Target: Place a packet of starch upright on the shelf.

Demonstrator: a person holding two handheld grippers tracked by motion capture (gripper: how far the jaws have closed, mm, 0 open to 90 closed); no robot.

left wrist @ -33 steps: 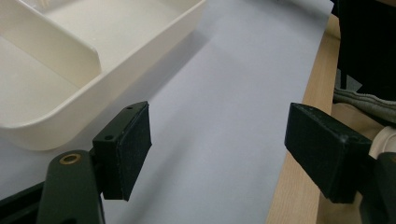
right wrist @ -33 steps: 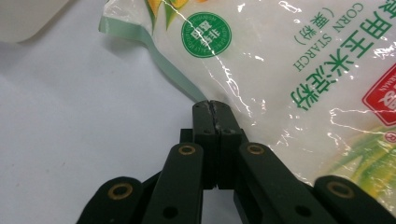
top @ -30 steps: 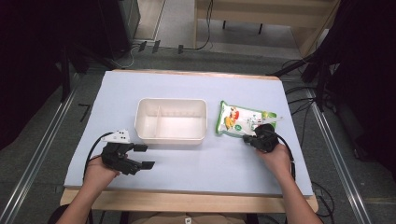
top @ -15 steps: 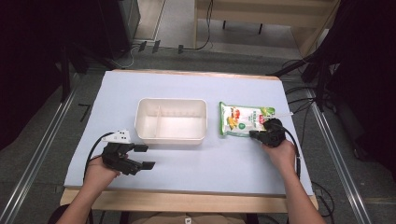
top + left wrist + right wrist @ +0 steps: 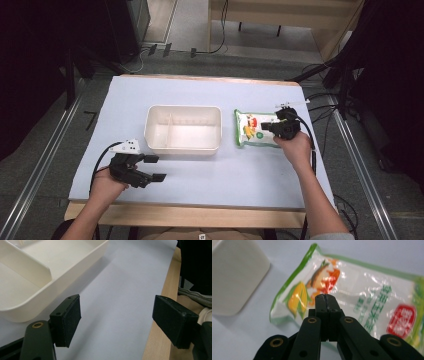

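A green-edged snack bag [image 5: 251, 131] printed with corn and vegetables lies flat on the table, just right of a white divided container [image 5: 183, 108]. My right gripper [image 5: 265, 125] hovers over the bag's right half and points left; in the right gripper view its jaws [image 5: 326, 297] are shut with nothing between them, above the bag [image 5: 367, 297]. My left gripper [image 5: 158, 168] rests near the table's front left, jaws wide open and nothing in them [image 5: 117, 320]. The container [image 5: 30, 267] lies just beyond its left jaw.
The light blue table mat [image 5: 240, 175] ends at a wooden front edge [image 5: 200, 215]. The container's corner [image 5: 234, 275] lies left of the bag. Cables trail from both grippers, and dark floor with stands surrounds the table.
My right hand has lifted and moved away from the front edge, so its shut jaws now hang over the bag. The left hand has stayed put.
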